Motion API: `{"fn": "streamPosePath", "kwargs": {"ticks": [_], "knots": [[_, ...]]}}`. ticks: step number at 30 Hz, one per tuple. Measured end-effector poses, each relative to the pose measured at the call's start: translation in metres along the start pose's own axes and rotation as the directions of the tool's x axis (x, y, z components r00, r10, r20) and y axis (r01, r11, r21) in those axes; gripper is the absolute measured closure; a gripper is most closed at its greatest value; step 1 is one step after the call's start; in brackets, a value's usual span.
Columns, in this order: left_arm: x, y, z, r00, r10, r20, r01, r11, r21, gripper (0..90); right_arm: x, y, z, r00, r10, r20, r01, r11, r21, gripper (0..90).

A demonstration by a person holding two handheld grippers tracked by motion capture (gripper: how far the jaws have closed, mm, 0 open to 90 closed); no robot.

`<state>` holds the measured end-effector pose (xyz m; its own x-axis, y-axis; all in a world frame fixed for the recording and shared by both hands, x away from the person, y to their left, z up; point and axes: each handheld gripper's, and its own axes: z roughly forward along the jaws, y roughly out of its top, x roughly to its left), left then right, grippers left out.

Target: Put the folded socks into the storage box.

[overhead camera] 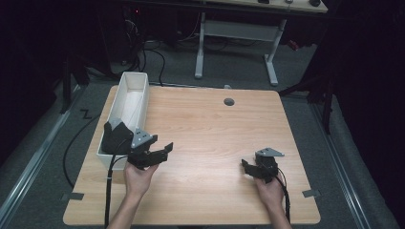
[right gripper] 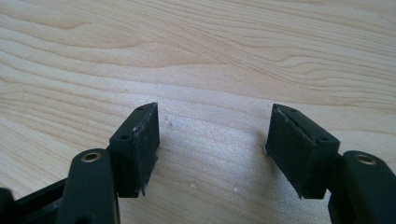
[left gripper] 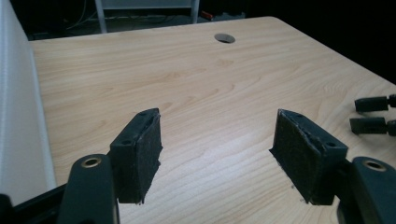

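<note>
Left gripper (overhead camera: 162,149) held low in the person's left hand (overhead camera: 138,176), jaws spread wide with nothing between the pads; right gripper (overhead camera: 247,168) likewise agape, pads empty, right hand (overhead camera: 271,190) behind.

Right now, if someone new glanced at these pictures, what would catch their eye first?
Probably the two black claws held low over the bare wooden table, the left claw near the left edge and the right claw toward the right, both open with nothing between them. Next, the long white bin along the left edge, with something dark at its near end.
</note>
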<state>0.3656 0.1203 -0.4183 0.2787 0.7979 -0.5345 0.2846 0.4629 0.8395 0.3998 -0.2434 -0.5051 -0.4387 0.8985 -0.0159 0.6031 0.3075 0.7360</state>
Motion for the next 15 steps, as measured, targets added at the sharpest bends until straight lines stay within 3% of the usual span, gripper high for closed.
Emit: {"fn": "streamPosePath", "kwargs": {"ticks": [9,15], "knots": [[0.001,-0.016,0.006,1.0,-0.002,0.001,0.002,0.9998,0.02,32.8,0.0,0.0,0.0,1.0,0.0,0.0,0.0,1.0,0.0,34.3],[0.005,-0.035,0.01,1.0,0.001,0.006,-0.002,0.9982,0.06,32.9,0.0,0.0,0.0,1.0,0.0,0.0,0.0,1.0,0.0,34.3]]}}
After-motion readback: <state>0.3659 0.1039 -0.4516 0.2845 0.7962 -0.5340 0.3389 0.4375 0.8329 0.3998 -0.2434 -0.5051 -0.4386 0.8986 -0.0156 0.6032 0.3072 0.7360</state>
